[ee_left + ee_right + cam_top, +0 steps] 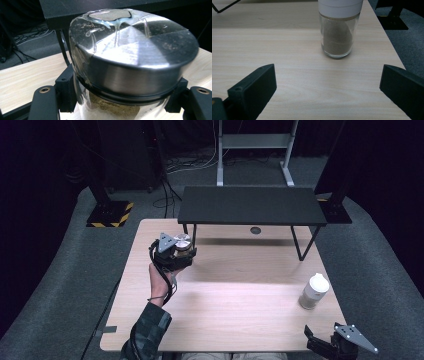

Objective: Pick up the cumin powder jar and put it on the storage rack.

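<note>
My left gripper (176, 254) is shut on a glass jar with a shiny metal lid (182, 241), held above the left part of the wooden table (225, 315). In the left gripper view the silver-lidded jar (130, 55) sits between the two black jaws, with brownish contents visible under the lid. A second glass jar with a white cap (313, 291) stands near the table's right edge. My right gripper (320, 344) rests at the front right corner, open; in the right gripper view the white-capped jar (338, 32) stands ahead of its spread jaws, apart from them.
A low black shelf (250, 205) on thin legs stands across the back of the table. Grey carpet, cables and stand bases (110, 213) surround the table. The table's right edge (392, 47) runs close beside the white-capped jar.
</note>
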Available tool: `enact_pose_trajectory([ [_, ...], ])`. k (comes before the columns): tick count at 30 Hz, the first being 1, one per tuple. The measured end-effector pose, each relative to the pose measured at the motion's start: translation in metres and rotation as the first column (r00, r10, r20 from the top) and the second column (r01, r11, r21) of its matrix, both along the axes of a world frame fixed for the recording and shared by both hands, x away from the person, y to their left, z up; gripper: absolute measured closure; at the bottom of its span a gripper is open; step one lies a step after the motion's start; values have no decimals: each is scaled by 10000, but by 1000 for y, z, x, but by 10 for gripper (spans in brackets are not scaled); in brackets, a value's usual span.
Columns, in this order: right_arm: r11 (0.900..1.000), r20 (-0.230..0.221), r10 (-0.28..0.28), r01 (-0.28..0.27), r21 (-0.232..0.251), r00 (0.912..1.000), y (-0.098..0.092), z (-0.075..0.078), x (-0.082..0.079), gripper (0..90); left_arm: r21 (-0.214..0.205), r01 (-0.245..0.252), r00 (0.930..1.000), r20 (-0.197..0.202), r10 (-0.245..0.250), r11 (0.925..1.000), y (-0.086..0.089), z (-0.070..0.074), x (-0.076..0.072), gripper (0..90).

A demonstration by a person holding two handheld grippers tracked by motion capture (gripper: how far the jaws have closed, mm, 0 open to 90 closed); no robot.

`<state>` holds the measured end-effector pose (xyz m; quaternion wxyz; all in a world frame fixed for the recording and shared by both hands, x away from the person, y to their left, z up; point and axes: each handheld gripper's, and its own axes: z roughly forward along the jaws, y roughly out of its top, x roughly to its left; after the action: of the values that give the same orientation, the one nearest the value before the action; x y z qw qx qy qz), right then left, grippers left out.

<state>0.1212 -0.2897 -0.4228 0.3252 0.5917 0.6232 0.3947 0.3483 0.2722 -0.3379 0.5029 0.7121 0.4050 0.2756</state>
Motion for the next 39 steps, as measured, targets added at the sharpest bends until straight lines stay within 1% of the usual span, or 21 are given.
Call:
enact_pose_trajectory([
  [12, 10000, -34, -14, 14, -51, 10000, 1, 1, 0, 0, 7, 89, 10000, 40, -89, 10000, -4, 10, 11, 300],
  [26, 10000, -74, 3, -3, -91, 10000, 1, 1, 1, 0, 86, 100, 9998, 185, -102, 9999, -6, 27, 23, 300],
  [32, 10000, -102, -8, 7, -86, 9999, 1, 1, 1, 0, -7, 66, 9998, 172, -65, 10000, -7, 33, 30, 300],
  [39, 9999, -122, -21, 19, -103, 9999, 1, 1, 1, 0, 107, 87, 9998, 181, -89, 9999, -9, 42, 37, 301],
])
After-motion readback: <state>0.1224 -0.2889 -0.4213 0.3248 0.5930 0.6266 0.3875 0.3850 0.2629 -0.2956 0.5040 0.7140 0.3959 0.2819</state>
